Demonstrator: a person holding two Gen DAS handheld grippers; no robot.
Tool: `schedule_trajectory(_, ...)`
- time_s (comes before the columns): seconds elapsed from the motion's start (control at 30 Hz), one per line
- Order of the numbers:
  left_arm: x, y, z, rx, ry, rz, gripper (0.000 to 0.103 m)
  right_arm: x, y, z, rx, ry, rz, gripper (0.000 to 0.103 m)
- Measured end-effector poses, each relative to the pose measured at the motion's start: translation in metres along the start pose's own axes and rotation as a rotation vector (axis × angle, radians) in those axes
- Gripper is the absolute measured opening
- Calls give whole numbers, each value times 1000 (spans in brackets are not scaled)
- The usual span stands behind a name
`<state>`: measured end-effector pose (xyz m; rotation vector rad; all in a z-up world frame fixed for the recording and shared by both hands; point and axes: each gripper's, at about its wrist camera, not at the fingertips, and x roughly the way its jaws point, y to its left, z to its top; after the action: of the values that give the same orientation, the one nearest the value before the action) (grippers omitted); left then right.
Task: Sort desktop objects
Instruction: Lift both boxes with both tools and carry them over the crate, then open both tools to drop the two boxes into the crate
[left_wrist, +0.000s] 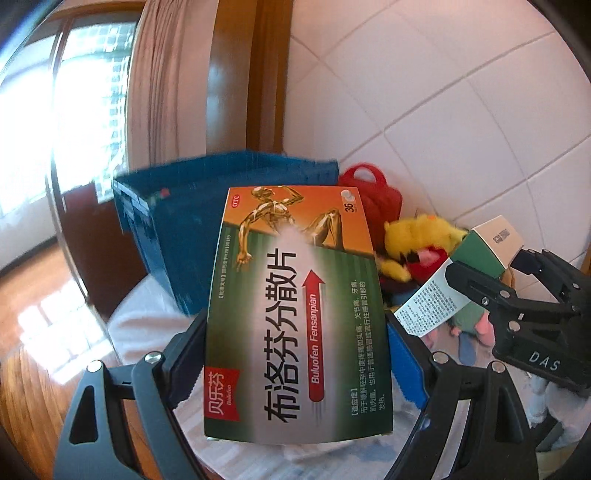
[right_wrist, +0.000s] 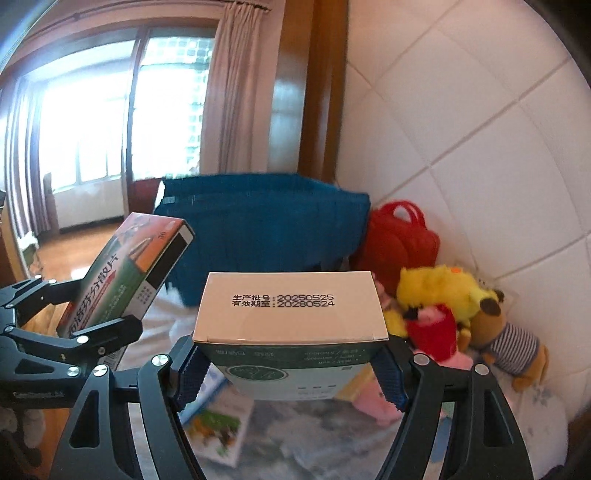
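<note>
A green and orange medicine box (left_wrist: 291, 295) fills the middle of the left wrist view, and my left gripper (left_wrist: 295, 339) is shut on its two long sides. In the right wrist view the same box (right_wrist: 136, 266) tilts up at the left in the left gripper (right_wrist: 74, 314). My right gripper (right_wrist: 290, 369) is shut on a white and green medicine box (right_wrist: 291, 306) whose white end flap with printed dates faces the camera. From the left wrist, that box (left_wrist: 487, 243) and the right gripper (left_wrist: 491, 280) show at the right. Both boxes hang above the table.
A blue basket (right_wrist: 266, 221) stands behind the boxes, with a red bag (right_wrist: 399, 236) to its right by the tiled wall. A yellow plush (right_wrist: 439, 288), a striped-shirt bear (right_wrist: 513, 343) and a booklet (right_wrist: 218, 421) lie on the white-clothed table (right_wrist: 295, 443).
</note>
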<state>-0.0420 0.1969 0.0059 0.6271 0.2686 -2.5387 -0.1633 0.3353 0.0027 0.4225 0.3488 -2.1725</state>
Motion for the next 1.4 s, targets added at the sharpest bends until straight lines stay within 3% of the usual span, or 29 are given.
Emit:
schedule_trajectory(0.3,17,68,75,11,-116,0,87,29,37,82,-19,-99,-44,77)
schedule_trajectory(0.6,71,129,134,-22,-154,76,87,95,53,161,-18,-256,24,77)
schedule_trajectory(0.8,117,180,167,-15,-175,76,87,156,83,195,-26,-266,32,77)
schedule_trajectory(1.0,168,228,203,32,-180,3,87,205,106,231,35,-316,-49,77)
schedule_trajectory(1.23,230,266,233,77,-129,-56,87,276,127,268,53,-263,-135,77)
schedule_trajectory(1.3,239,270,235,87,-121,-55,92,291,127,271,62,-244,-150,77)
schedule_trajectory(1.33,243,272,236,92,-117,-54,102,296,125,271,66,-239,-159,77)
schedule_trajectory(1.4,252,277,238,101,-108,-53,103,302,126,273,66,-238,-179,87)
